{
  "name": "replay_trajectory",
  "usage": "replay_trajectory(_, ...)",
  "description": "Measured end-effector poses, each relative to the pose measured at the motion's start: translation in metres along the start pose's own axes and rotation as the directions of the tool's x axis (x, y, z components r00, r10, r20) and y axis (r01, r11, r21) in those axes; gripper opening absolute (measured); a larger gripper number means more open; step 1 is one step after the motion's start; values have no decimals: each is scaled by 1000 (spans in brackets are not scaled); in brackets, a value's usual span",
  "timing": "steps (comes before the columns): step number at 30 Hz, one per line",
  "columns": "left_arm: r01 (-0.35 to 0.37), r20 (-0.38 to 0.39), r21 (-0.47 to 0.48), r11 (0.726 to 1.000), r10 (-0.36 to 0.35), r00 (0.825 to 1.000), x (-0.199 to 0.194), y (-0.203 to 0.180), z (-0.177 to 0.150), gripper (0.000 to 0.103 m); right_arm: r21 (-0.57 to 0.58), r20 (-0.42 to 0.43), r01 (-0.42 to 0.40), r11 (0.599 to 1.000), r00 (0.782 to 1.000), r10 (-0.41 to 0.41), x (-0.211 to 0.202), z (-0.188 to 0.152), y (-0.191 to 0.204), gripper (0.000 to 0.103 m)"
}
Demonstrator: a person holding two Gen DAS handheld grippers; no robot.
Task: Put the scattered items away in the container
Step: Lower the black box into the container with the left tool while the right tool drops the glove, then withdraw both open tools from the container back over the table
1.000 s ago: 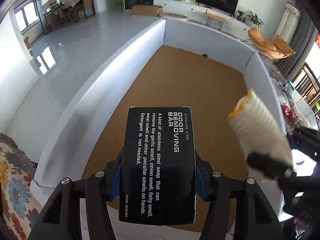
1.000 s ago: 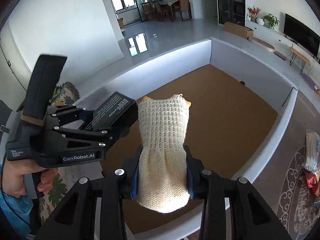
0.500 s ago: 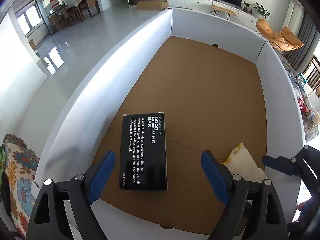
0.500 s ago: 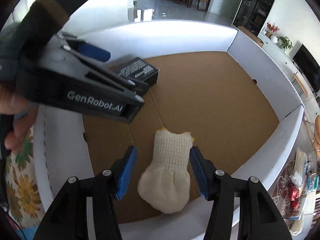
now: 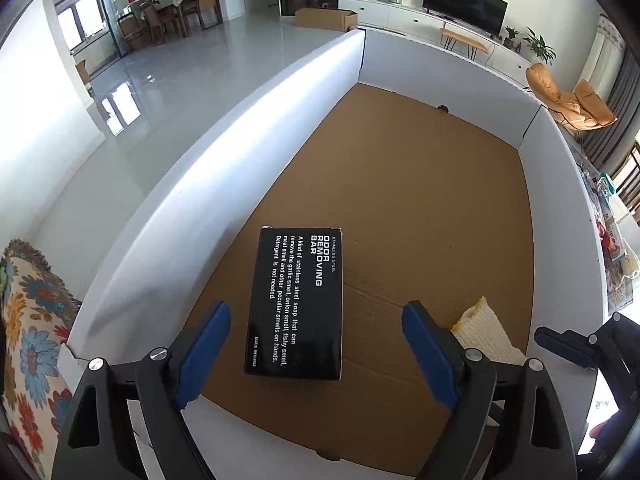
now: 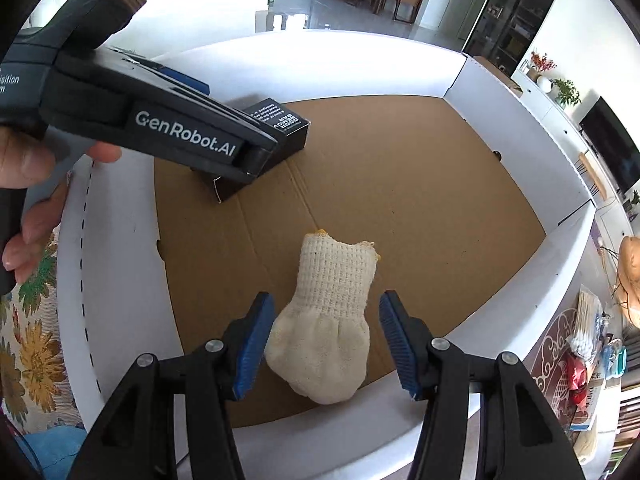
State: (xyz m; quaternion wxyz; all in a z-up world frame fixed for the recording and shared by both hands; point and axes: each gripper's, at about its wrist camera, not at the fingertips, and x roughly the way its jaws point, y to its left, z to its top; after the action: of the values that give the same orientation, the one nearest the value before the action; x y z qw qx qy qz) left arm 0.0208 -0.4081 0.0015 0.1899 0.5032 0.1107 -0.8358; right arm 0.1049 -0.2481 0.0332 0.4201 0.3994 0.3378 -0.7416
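Note:
A black box labelled "Odor Removing Bar" [image 5: 298, 304] lies flat on the brown floor of the white-walled container [image 5: 256, 120]. My left gripper [image 5: 315, 310] hovers above the box, open, its blue pads wide of both sides and not touching. A cream knitted cloth with a yellow edge [image 6: 332, 312] lies on the floor near the container's [image 6: 520, 128] front wall. My right gripper [image 6: 327, 298] is open over it, with a gap on each side. The cloth [image 5: 484, 332] also shows in the left wrist view, partly hidden by my finger. The black box [image 6: 280, 128] sits half behind the left gripper's finger [image 6: 224, 136].
A person's hand [image 6: 24, 160] holds the left gripper at the container's left wall. A floral cloth [image 5: 32, 340] lies outside that wall. Several small items sit on a patterned mat [image 6: 584, 332] outside the right wall. Most of the container's floor beyond the two items is bare cardboard.
Both grippers have opened. The black box and the knitted cloth left the jaws and now lie on the container's floor. The right gripper moved down and rolled.

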Motion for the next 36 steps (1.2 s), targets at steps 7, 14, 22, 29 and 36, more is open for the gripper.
replay_trajectory(7, 4, 178, -18, 1000, -1, 984, -42, -8, -3, 87, 123, 426, 55, 991, 899, -102, -85, -17, -22, 56)
replay_trajectory(14, 136, 355, 104, 985, -165, 920, -117, -78, -14, 87, 404, 488, 95, 910, 819, -302, -130, -111, -99, 58)
replay_trajectory(22, 292, 303, 362, 885, -408, 861, -147, -222, -68, 103, 699, 140, 234, 676, 882, -450, -104, -280, -211, 58)
replay_trajectory(29, 390, 66, 431, 814, -460, 886, -64, -354, -110, 103, 835, -107, 323, 445, 889, -445, -114, -403, -270, 58)
replay_trajectory(36, 382, 8, 391, 837, -418, 908, -5, -404, -116, 103, 872, -84, 290, 395, 882, -464, -139, -433, -260, 58)
